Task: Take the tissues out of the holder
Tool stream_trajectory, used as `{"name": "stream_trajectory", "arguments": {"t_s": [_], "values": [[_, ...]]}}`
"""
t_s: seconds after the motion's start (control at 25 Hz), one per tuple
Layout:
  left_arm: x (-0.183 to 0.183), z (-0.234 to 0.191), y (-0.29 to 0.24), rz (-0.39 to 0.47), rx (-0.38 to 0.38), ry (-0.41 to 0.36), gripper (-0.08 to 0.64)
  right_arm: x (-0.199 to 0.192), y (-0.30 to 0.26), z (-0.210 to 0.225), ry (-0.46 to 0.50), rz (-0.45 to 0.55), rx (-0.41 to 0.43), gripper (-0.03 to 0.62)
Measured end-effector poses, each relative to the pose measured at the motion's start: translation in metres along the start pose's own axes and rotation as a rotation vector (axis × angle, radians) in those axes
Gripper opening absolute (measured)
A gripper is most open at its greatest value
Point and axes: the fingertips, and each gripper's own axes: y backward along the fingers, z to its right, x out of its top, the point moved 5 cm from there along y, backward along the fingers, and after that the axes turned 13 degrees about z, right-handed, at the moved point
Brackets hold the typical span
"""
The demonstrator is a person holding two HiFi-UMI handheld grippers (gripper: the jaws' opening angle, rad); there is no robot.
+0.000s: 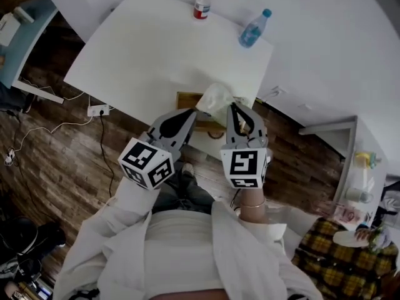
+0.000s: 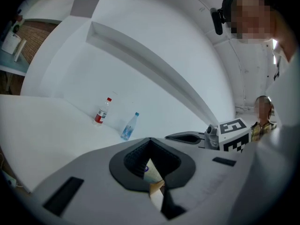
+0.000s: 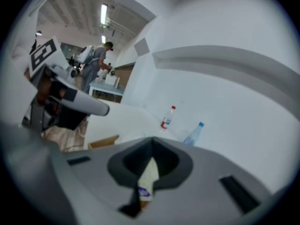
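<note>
A wooden tissue holder (image 1: 186,99) sits at the near edge of the white table (image 1: 144,55). My left gripper (image 1: 191,112) is shut on the holder's wall; in the left gripper view a strip of wood (image 2: 156,189) shows between its closed jaws. A pale plastic tissue pack (image 1: 215,97) rises out of the holder. My right gripper (image 1: 235,109) is shut on it. In the right gripper view the white pack with purple print (image 3: 147,178) hangs between the jaws. The holder's inside is hidden.
A red-capped bottle (image 1: 202,2) and a blue bottle (image 1: 253,30) stand at the table's far edge. Cables and a power strip (image 1: 99,110) lie on the wood floor at left. A side table (image 1: 350,161) and plaid cloth (image 1: 337,255) are at right.
</note>
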Motion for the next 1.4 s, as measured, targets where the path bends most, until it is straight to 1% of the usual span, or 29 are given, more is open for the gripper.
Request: {"name": "stream_trajectory", "arguments": {"t_s": [0.24, 0.44, 0.56, 0.68, 0.84, 1.04, 1.28, 1.4], "values": [[0.026, 0.013, -0.012, 0.045, -0.045, -0.058, 0.015, 0.027, 0.010, 0.017, -0.051, 0.087, -0.057, 0.011], [0.050, 0.023, -0.026, 0.097, -0.087, -0.107, 0.015, 0.054, 0.018, 0.034, -0.107, 0.192, -0.104, 0.011], [0.067, 0.028, -0.034, 0.126, -0.108, -0.132, 0.015, 0.071, 0.024, 0.040, -0.136, 0.256, -0.117, 0.011], [0.082, 0.032, -0.035, 0.153, -0.122, -0.145, 0.015, 0.085, 0.028, 0.041, -0.149, 0.296, -0.115, 0.011], [0.089, 0.033, -0.046, 0.171, -0.136, -0.115, 0.015, 0.091, 0.029, 0.051, -0.188, 0.320, -0.130, 0.011], [0.097, 0.035, -0.050, 0.188, -0.135, -0.138, 0.015, 0.097, 0.029, 0.055, -0.207, 0.366, -0.130, 0.011], [0.101, 0.035, -0.043, 0.188, -0.118, -0.185, 0.015, 0.100, 0.032, 0.053, -0.222, 0.383, -0.133, 0.011], [0.103, 0.037, -0.039, 0.207, -0.127, -0.170, 0.015, 0.101, 0.033, 0.053, -0.227, 0.388, -0.136, 0.011]]}}
